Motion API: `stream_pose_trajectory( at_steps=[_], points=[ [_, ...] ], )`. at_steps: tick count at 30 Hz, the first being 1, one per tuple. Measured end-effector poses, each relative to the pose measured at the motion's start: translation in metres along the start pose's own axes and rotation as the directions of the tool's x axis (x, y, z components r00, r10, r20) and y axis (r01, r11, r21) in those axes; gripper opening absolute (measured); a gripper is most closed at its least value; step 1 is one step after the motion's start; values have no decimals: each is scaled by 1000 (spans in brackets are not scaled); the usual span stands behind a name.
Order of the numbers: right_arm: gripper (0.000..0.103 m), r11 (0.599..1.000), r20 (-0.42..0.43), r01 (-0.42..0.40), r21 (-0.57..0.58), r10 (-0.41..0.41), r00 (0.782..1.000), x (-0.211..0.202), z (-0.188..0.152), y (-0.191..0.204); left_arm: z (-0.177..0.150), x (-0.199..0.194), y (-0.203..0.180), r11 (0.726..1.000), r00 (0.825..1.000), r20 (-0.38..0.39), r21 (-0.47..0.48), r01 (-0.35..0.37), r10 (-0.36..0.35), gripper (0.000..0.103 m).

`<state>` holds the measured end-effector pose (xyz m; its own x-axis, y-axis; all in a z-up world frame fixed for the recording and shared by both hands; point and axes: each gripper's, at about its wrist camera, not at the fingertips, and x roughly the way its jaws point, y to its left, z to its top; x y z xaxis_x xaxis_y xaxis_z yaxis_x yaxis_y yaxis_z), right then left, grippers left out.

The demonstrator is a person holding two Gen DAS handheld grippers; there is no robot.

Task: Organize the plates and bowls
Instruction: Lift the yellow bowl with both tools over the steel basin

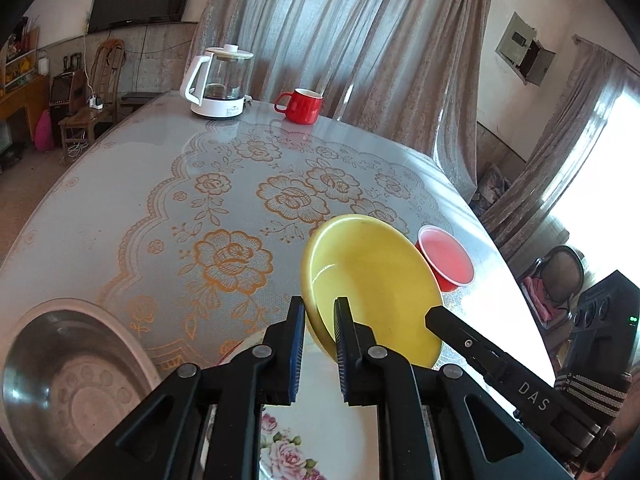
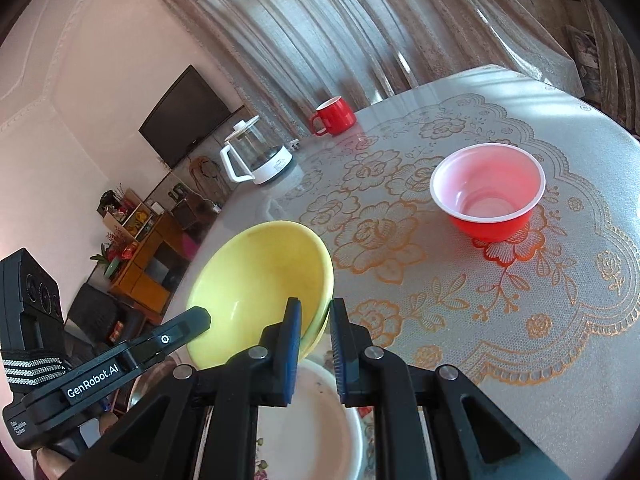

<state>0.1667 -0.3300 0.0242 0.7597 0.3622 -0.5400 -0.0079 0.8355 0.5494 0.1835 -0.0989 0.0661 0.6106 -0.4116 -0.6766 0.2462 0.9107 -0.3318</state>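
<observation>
Both wrist views sit close above the table's near edge, facing its far edge; both share the yellow bowl, from opposite sides.

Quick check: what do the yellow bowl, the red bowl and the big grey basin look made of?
Yellow bowl: probably glazed ceramic or melamine; thick rim, soft gloss. Red bowl: thin plastic, likely disposable; light glows through its wall. Grey basin: metal, apparently stainless steel; mirror-like reflections, embossed base.
</observation>
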Motion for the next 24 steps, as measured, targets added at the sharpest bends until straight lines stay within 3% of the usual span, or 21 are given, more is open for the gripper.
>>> stream_pose_trajectory(
  at_steps=[13, 24],
  points=[
    [13, 989, -96, -93, -115, 82, 992, 17, -38, 73, -36, -61, 77, 992, 998, 37, -117, -40, 45, 14],
    [14, 960, -228, -186, -209, 138, 964, 57, -75, 138, -66, -87, 148, 961, 991, 29, -249, -121, 132, 14]
  ],
)
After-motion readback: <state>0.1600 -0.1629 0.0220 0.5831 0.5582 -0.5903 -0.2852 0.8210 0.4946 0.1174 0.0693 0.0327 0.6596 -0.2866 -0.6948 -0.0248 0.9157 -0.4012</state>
